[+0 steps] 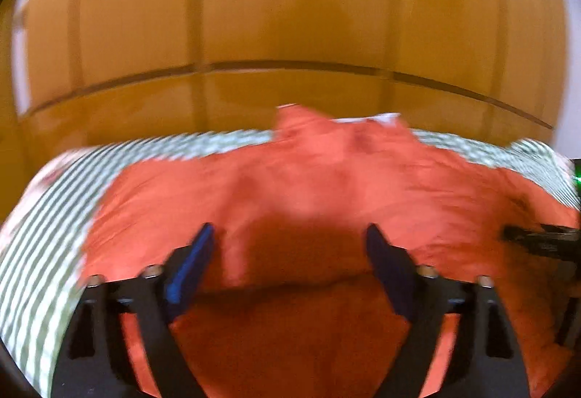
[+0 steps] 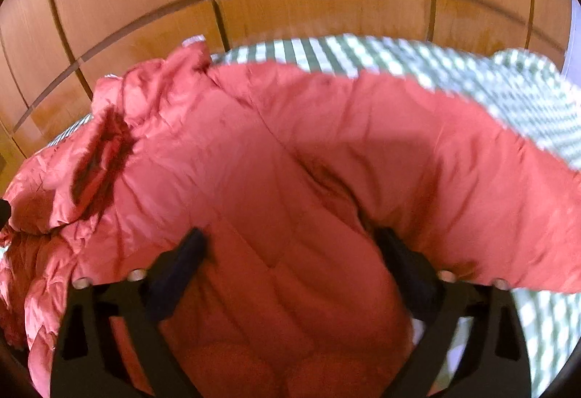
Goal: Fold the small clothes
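A red padded garment (image 1: 290, 180) lies spread on a green-and-white striped sheet (image 1: 47, 234). Its collar end, with a bit of white (image 1: 385, 116), points towards the far wooden wall. My left gripper (image 1: 289, 229) hovers low over the near part of the garment, blurred, with its jaws apart and nothing pinched between the blue pads (image 1: 189, 267). In the right wrist view the same garment (image 2: 254, 143) is crumpled at the left, and one edge rises in a fold at the right. My right gripper (image 2: 289, 234) stands open with quilted fabric bulging between its fingers. Its right finger (image 2: 406, 267) sits against that raised fold.
Wooden panelling (image 1: 290, 16) rises right behind the bed. The striped sheet (image 2: 472, 71) shows bare at the far right and along the left side. A black part (image 1: 544, 238) juts in over the garment at the right edge of the left wrist view.
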`<act>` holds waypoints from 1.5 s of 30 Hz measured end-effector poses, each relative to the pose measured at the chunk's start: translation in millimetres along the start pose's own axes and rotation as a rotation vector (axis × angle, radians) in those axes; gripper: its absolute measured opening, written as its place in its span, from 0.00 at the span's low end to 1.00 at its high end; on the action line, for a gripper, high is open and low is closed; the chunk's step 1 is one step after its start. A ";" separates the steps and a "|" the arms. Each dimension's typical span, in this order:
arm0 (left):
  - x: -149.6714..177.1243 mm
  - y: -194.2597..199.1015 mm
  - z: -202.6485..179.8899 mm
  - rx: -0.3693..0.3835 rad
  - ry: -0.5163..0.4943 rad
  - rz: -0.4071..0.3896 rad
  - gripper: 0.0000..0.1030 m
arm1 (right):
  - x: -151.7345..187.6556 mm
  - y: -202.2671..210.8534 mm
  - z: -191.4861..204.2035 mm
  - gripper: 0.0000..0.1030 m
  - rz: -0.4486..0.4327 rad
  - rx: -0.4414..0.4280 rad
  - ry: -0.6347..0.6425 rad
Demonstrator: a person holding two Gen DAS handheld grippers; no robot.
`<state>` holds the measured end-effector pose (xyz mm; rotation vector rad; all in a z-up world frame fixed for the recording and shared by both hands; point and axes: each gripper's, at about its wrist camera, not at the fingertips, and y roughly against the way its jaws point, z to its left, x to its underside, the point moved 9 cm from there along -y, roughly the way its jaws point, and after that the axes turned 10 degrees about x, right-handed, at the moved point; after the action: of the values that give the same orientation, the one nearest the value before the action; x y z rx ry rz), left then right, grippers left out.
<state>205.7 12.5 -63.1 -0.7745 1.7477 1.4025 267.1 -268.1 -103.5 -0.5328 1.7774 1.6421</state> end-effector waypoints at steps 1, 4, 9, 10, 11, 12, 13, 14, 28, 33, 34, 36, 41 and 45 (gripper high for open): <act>3.5 5.8 10.2 -0.023 0.030 0.001 0.71 | -8.6 12.0 13.8 0.86 -0.037 -0.047 0.027; 18.0 16.4 33.7 -0.060 0.110 0.026 0.71 | -23.9 31.1 63.3 0.86 -0.044 -0.220 0.091; 36.6 18.7 55.8 -0.081 0.195 0.072 0.71 | -29.3 1.8 136.1 0.81 0.101 -0.385 0.098; 39.6 18.8 58.5 -0.085 0.205 0.076 0.71 | -29.8 -4.9 143.2 0.79 0.111 -0.386 0.100; 43.3 18.9 62.9 -0.097 0.218 0.083 0.71 | -29.9 -14.4 153.8 0.69 0.135 -0.396 0.103; 47.8 15.4 71.5 -0.118 0.245 0.101 0.71 | -28.5 -19.4 159.3 0.48 0.152 -0.409 0.107; 51.0 12.0 78.3 -0.123 0.275 0.118 0.71 | -26.0 -24.2 170.4 0.36 0.180 -0.444 0.123; 53.7 6.6 84.8 -0.121 0.310 0.142 0.71 | -25.0 -24.6 176.9 0.22 0.187 -0.455 0.138; 63.8 -16.0 163.4 -0.130 0.664 0.079 0.87 | -8.2 -34.7 153.0 0.05 0.073 -0.294 0.197; 56.9 -9.4 179.2 -0.132 0.685 0.037 0.87 | -5.7 -33.8 145.9 0.06 0.068 -0.307 0.188; 57.0 -9.0 181.3 -0.119 0.700 0.033 0.87 | -4.5 -32.7 145.8 0.06 0.068 -0.312 0.185; 58.5 -7.2 181.6 -0.101 0.703 0.032 0.87 | -3.7 -32.8 146.5 0.06 0.070 -0.309 0.185; 52.5 -14.6 178.2 -0.144 0.481 0.198 0.88 | 0.5 -37.1 147.7 0.07 0.079 -0.275 0.208; 46.7 8.4 170.6 -0.191 0.311 0.244 0.96 | -0.4 -37.0 145.6 0.10 0.079 -0.293 0.194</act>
<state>204.8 180.9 -118.1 -0.9473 2.0196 1.7043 319.9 -130.1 -130.2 -0.7863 1.7194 1.9793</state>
